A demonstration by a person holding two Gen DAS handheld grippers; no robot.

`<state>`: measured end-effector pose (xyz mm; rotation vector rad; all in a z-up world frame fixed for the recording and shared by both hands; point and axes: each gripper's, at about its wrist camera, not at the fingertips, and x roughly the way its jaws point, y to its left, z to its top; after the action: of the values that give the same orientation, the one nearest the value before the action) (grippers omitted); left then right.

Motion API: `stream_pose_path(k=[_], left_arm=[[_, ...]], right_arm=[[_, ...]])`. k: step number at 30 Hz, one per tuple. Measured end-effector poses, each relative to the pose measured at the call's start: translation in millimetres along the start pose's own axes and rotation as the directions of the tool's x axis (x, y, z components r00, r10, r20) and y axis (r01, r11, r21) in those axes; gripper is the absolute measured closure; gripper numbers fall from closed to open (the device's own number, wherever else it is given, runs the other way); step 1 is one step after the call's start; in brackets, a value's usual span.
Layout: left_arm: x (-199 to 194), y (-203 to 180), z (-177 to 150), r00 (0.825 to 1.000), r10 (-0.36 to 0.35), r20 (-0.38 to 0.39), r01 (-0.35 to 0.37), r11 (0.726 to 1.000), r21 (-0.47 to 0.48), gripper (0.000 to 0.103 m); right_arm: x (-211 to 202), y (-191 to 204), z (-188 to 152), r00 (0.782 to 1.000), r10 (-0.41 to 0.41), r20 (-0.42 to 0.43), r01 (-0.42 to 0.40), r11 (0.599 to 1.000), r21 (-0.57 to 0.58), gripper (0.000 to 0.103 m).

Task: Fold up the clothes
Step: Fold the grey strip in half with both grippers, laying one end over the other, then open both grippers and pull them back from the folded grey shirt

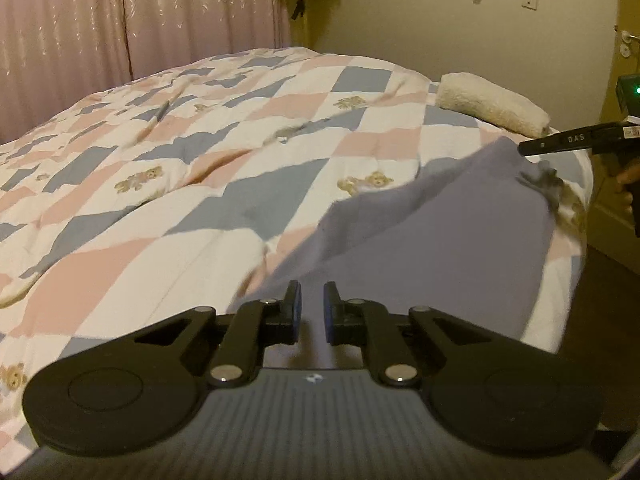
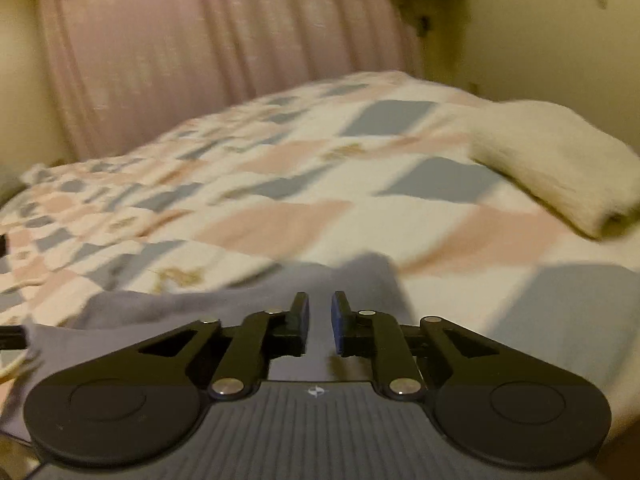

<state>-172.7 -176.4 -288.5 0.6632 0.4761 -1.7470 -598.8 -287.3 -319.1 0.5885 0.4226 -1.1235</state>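
A grey-purple garment (image 1: 440, 232) lies on the near right part of the bed and hangs over its edge. My left gripper (image 1: 312, 300) is at its near left edge, pads a narrow gap apart with cloth between them. The garment's far corner rises to my right gripper (image 1: 524, 149), seen from the side at the right edge, with a hand behind it. In the right wrist view the garment (image 2: 208, 308) spreads under and around my right gripper (image 2: 320, 312), which has the same narrow gap filled with cloth. That view is blurred.
The bed carries a patchwork quilt (image 1: 208, 152) of pink, blue and white squares with bears. A rolled cream towel (image 1: 492, 104) lies at the far right edge of the bed. Pink curtains (image 1: 120, 16) hang behind, and the wall (image 1: 440, 20) is to the right.
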Motion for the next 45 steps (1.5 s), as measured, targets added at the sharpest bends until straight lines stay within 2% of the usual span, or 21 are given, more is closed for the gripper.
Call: stream_pose_path(k=[3,5,7,9,11,12,14,17,19,21,22,23,25,27,28,29,33,36,39,42,45], left_arm=[[27.9,12.1,-6.3,0.999,0.006,-0.051,-0.007,1.000,-0.014,0.095],[48.0,26.7,-16.4,0.996,-0.013,-0.088,0.007,0.998,-0.066,0.095],[57.4,41.2,-26.1,0.996,-0.058,-0.063,0.049,0.990,-0.132,0.095],[54.1,48.5,-25.3,0.997,-0.060,-0.040,0.052,0.983,-0.176,0.095],[41.4,46.0,-19.9,1.000,-0.004,-0.024,0.000,0.988,-0.154,0.096],[31.1,43.1,-18.1,1.000,0.019,-0.009,-0.020,0.990,-0.139,0.096],[5.0,34.8,-16.5,0.998,0.050,0.024,-0.046,0.992,-0.115,0.095],[-31.4,5.8,-26.1,0.998,0.028,0.053,-0.025,0.998,-0.057,0.095],[-47.4,-19.3,-37.7,0.998,-0.030,0.053,0.031,0.999,-0.018,0.092],[-48.2,-41.5,-51.1,0.999,-0.045,0.018,0.044,0.998,0.038,0.090],[-43.5,-50.0,-58.7,0.999,-0.031,-0.014,0.032,0.997,0.065,0.088],[-36.2,-53.6,-65.8,0.999,-0.003,-0.050,0.006,0.997,0.073,0.089],[-29.2,-55.7,-74.4,0.996,0.035,-0.085,-0.030,0.998,0.051,0.089],[-39.9,-59.7,-70.2,0.997,0.056,-0.052,-0.054,0.997,0.048,0.089],[-44.9,-61.7,-67.9,0.997,0.069,-0.036,-0.067,0.996,0.053,0.089],[-47.2,-62.9,-67.0,0.996,0.079,-0.030,-0.077,0.996,0.055,0.089],[-45.9,-66.9,-67.7,0.994,0.101,-0.039,-0.099,0.994,0.048,0.089],[-37.9,-67.0,-73.4,0.990,0.118,-0.077,-0.117,0.993,0.014,0.088],[-46.1,-69.2,-72.4,0.989,0.130,-0.071,-0.131,0.991,-0.016,0.088],[-54.2,-73.5,-68.3,0.985,0.153,-0.085,-0.156,0.987,-0.030,0.088],[-60.3,-77.7,-61.3,0.976,0.182,-0.116,-0.191,0.979,-0.068,0.088]], right_arm=[[35.5,-10.8,1.1,0.997,-0.058,-0.053,0.058,0.998,-0.010,0.088],[55.7,-24.1,-3.7,0.991,-0.093,-0.094,0.093,0.996,0.004,0.103],[60.3,-40.2,-9.0,0.993,-0.062,-0.098,0.069,0.995,0.073,0.103],[56.4,-48.1,-8.4,0.994,-0.057,-0.092,0.067,0.991,0.118,0.103],[43.4,-51.7,-6.8,0.993,-0.101,-0.060,0.109,0.982,0.157,0.103],[34.8,-51.2,-6.2,0.992,-0.120,-0.035,0.124,0.978,0.165,0.089],[8.5,-43.8,-10.6,0.993,-0.110,0.032,0.104,0.982,0.156,0.087],[-19.2,-20.2,-28.8,0.996,-0.052,0.074,0.048,0.998,0.044,0.087],[-22.2,-4.2,-44.7,0.996,-0.063,0.056,0.066,0.995,-0.069,0.087],[-14.8,4.1,-61.1,0.993,-0.121,0.008,0.120,0.979,-0.163,0.086],[-10.5,0.8,-65.4,0.990,-0.142,-0.005,0.140,0.977,-0.161,0.099],[-6.6,-3.3,-69.1,0.987,-0.160,-0.014,0.156,0.976,-0.152,0.103],[-12.0,-4.8,-63.7,0.984,-0.178,-0.010,0.176,0.980,-0.091,0.103],[-23.9,2.7,-56.4,0.978,-0.207,0.029,0.209,0.975,-0.080,0.103],[-28.6,6.1,-55.0,0.971,-0.231,0.055,0.235,0.967,-0.093,0.096],[-32.7,9.1,-54.0,0.964,-0.255,0.078,0.262,0.959,-0.106,0.094],[-31.3,6.7,-53.8,0.975,-0.199,0.100,0.210,0.971,-0.116,0.093],[-14.6,-8.8,-61.1,0.948,-0.317,0.027,0.318,0.939,-0.130,0.103],[-27.0,-19.4,-58.2,0.915,-0.402,0.016,0.402,0.914,-0.046,0.099],[-53.9,-22.4,-59.9,0.932,-0.360,0.033,0.359,0.933,0.036,0.098],[-80.9,-9.7,-68.4,0.955,-0.290,0.059,0.285,0.955,0.088,0.083]])
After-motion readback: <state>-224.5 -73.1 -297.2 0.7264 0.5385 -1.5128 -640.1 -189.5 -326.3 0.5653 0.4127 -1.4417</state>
